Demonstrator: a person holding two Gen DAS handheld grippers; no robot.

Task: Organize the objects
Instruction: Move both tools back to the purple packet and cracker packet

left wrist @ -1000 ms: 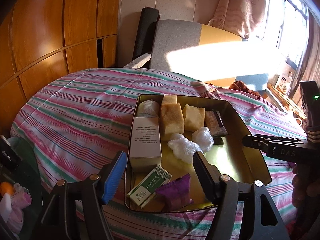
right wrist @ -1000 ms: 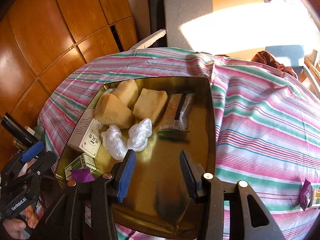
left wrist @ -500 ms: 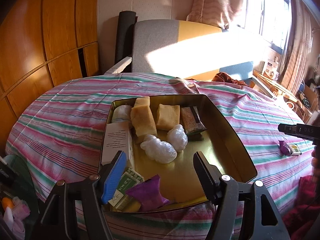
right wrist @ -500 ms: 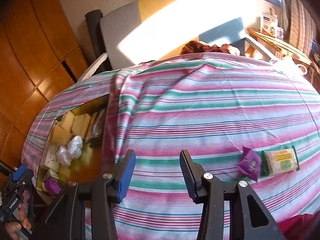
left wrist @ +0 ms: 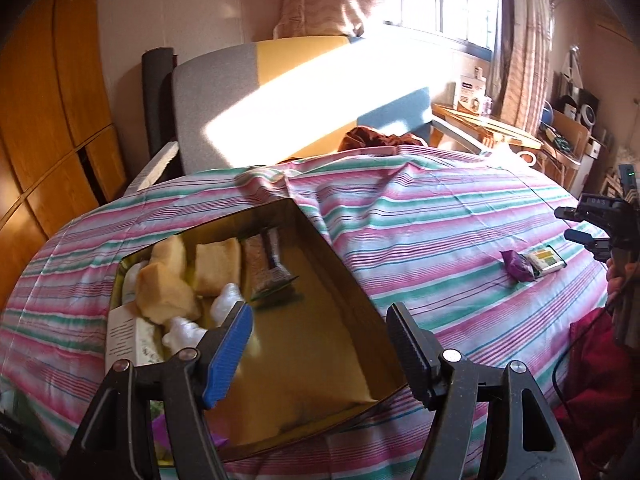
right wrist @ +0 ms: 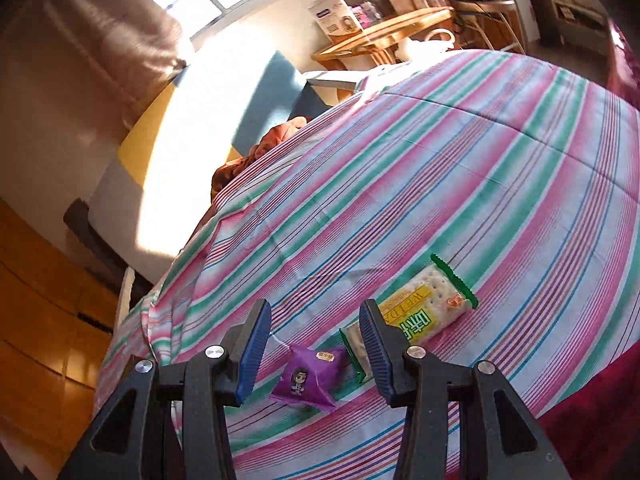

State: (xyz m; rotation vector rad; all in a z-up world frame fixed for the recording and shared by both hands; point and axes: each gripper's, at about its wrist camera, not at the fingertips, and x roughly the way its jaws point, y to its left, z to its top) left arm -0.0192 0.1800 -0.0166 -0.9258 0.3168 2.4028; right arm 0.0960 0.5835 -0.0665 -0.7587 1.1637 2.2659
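A gold metal tin [left wrist: 352, 280] sits on the striped tablecloth and holds yellow cakes [left wrist: 216, 266], white wrapped lumps [left wrist: 182, 330], a white box [left wrist: 128, 338] and a brown packet [left wrist: 266, 266]. My left gripper [left wrist: 320, 336] is open and empty above the tin's near end. A purple snack packet [right wrist: 306, 376] and a cracker packet [right wrist: 424, 306] lie side by side on the cloth; both also show in the left wrist view [left wrist: 518, 266]. My right gripper [right wrist: 316, 346] is open, with the purple packet between its fingers, and the cracker packet behind its right finger.
A grey, yellow and blue sofa [left wrist: 288, 92] stands behind the table. Wooden cabinets [left wrist: 48, 112] line the left wall. A wooden side table [right wrist: 384, 36] with clutter stands by the window. Red fabric [left wrist: 600, 364] hangs at the table's right edge.
My right gripper swung from over the tin to the right side of the table and came down close over the two packets. The left gripper turned right and moved in over the tin.
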